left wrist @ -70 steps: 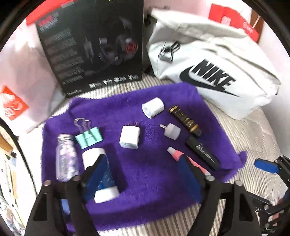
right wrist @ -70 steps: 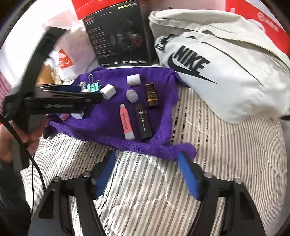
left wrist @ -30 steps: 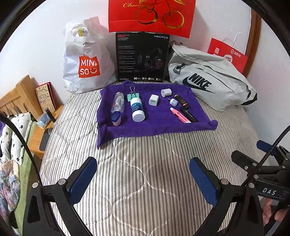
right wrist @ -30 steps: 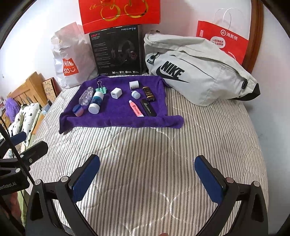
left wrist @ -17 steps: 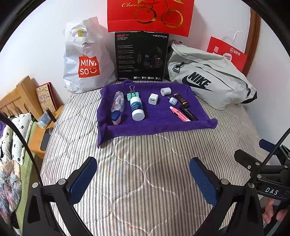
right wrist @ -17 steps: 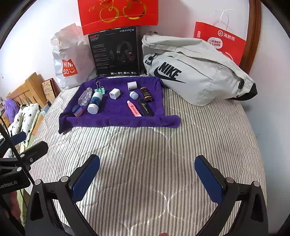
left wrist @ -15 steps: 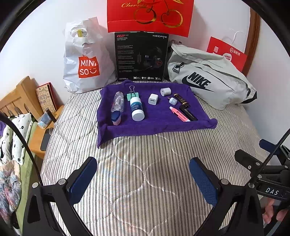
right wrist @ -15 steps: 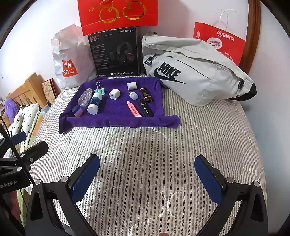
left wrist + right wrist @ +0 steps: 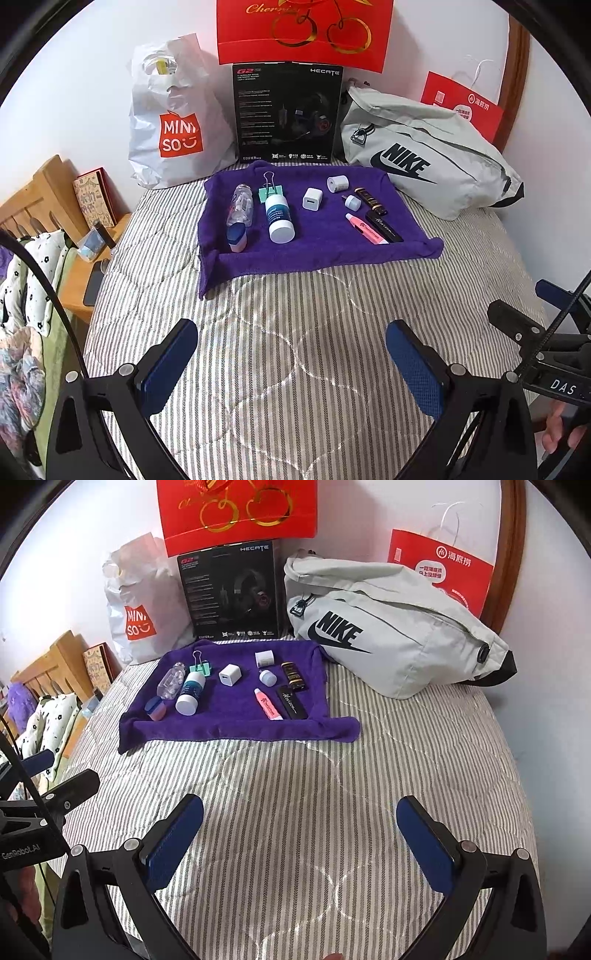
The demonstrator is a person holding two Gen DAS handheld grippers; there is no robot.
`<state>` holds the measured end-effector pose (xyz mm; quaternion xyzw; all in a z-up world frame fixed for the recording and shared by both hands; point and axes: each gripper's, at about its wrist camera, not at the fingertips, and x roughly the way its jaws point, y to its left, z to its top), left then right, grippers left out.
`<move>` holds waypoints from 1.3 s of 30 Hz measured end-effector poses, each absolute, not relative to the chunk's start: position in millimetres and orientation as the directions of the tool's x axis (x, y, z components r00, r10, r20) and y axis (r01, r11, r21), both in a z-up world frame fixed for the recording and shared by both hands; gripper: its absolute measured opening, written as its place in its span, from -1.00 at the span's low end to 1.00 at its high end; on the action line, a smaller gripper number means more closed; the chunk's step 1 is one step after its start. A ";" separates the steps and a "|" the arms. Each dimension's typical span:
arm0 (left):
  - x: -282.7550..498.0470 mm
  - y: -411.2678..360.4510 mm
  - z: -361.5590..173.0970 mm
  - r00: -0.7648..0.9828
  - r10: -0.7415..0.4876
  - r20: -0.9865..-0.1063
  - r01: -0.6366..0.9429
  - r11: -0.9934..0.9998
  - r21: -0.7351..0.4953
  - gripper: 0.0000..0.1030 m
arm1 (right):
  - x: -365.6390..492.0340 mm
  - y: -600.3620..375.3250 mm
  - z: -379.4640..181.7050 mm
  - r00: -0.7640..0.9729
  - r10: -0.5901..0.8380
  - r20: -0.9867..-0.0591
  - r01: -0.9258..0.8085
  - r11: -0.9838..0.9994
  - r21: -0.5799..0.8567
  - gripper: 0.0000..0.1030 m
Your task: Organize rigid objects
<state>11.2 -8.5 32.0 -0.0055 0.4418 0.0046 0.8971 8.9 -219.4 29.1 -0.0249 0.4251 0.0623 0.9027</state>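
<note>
My left claw (image 9: 291,350) is released, jaws spread wide, hanging over the striped bed (image 9: 314,332) with nothing between the pads. My right claw (image 9: 299,830) is likewise released and empty, over the same bare stretch of bedding, well short of the items.

All task items lie on the purple towel (image 9: 325,251) at the far end of the bed. Left group: a clear bottle (image 9: 242,205) lying down, a small blue-and-pink container (image 9: 236,238) at its near end, a white bottle (image 9: 279,218) on its side, and a green binder clip (image 9: 270,190) just behind it. Centre: a white charger (image 9: 312,198). Right group: a white cylinder (image 9: 337,183), a small white plug (image 9: 351,202), a black-and-gold tube (image 9: 370,200), a pink tube (image 9: 365,229) and a black case (image 9: 384,230) side by side, possibly touching.

Behind the towel stand a white shopping bag (image 9: 173,122), a black headset box (image 9: 286,114) and a grey bag (image 9: 424,158).
</note>
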 end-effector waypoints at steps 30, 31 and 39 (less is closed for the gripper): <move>6.0 -9.1 35.9 0.616 0.007 -0.788 -0.015 1.000 -0.002 1.00 | 1.5 -224.7 36.2 0.644 0.085 -0.760 -0.125 0.992 0.005 1.00; 6.2 -9.4 35.6 0.615 0.009 -0.788 -0.017 1.000 -0.002 1.00 | 1.3 -224.7 36.3 0.644 0.085 -0.760 -0.125 0.992 0.005 0.99; 4.2 -9.8 36.0 0.616 0.011 -0.787 -0.023 1.000 -0.004 1.00 | 3.0 -224.5 34.4 0.640 0.082 -0.764 -0.128 0.992 0.000 0.99</move>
